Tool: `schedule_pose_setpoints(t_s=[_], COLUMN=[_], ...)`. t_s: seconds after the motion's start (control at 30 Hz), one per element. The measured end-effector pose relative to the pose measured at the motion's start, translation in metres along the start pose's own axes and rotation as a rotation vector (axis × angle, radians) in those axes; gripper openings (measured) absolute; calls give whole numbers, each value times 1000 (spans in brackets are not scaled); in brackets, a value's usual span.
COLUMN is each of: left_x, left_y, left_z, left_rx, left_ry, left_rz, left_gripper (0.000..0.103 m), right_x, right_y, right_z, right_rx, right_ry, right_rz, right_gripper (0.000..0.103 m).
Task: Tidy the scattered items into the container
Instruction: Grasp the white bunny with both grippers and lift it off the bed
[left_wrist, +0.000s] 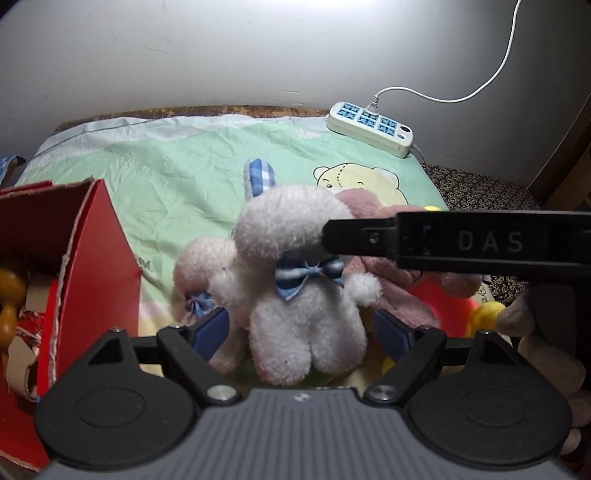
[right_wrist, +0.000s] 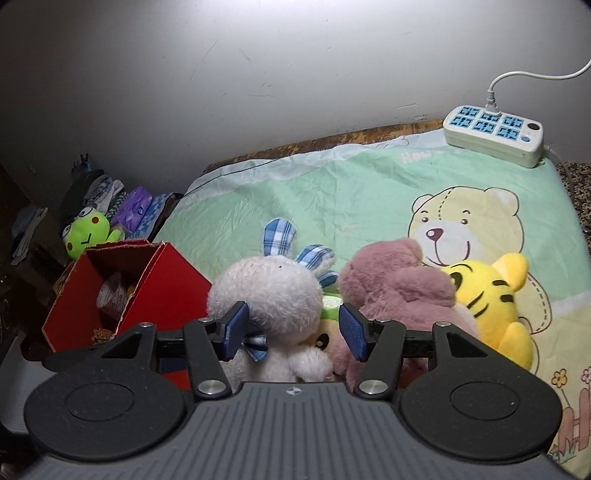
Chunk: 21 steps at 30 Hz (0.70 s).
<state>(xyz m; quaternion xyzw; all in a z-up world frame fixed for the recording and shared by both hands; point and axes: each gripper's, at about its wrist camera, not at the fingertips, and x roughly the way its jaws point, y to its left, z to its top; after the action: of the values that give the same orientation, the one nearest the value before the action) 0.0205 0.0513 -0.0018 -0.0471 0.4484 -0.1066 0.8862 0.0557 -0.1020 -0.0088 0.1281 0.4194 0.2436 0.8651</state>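
A white plush bunny (left_wrist: 306, 325) with a blue checked bow leans among other soft toys on the green sheet. My left gripper (left_wrist: 303, 328) is open, its blue pads standing either side of the bunny's body with a gap on each side. My right gripper (right_wrist: 295, 330) is open too, around the bunny's head (right_wrist: 269, 291); in the left wrist view one of its black fingers (left_wrist: 369, 240) reaches in from the right to the head. The red cardboard box (left_wrist: 96, 266) (right_wrist: 159, 288) stands open just left of the bunny, with a few things inside.
A pink bear (right_wrist: 399, 291) and a yellow tiger (right_wrist: 491, 295) lie right of the bunny, and a smaller white plush (left_wrist: 201, 273) lies to its left. A power strip (right_wrist: 495, 136) with a white cord sits at the far right by the wall. A green frog (right_wrist: 86, 232) sits beyond the box.
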Motion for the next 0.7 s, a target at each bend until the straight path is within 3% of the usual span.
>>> schedule_pose_setpoints(t_s=[0.1,0.23,0.37,0.47,0.7], left_x=[13,23,26,25,5], left_y=[3,9,8,4,-22], left_z=[2,0,-1,-3,-13], left_rx=[1,-11,-3,24,127], left_ry=[26,49,51,46,4], left_rz=[11,13,16,24,12], left_gripper=[67,65,62,60,58], right_x=[14,23,27,28,-3], right_y=[1,6,3,-4,-7], right_z=[0,-5,-7,-9,-19], right_rx=[30,37,80,130,174], right_ry=[40,79,104,117,83], right_rz=[41,82,142,166,158], right_gripper=[64,65,50,46,41])
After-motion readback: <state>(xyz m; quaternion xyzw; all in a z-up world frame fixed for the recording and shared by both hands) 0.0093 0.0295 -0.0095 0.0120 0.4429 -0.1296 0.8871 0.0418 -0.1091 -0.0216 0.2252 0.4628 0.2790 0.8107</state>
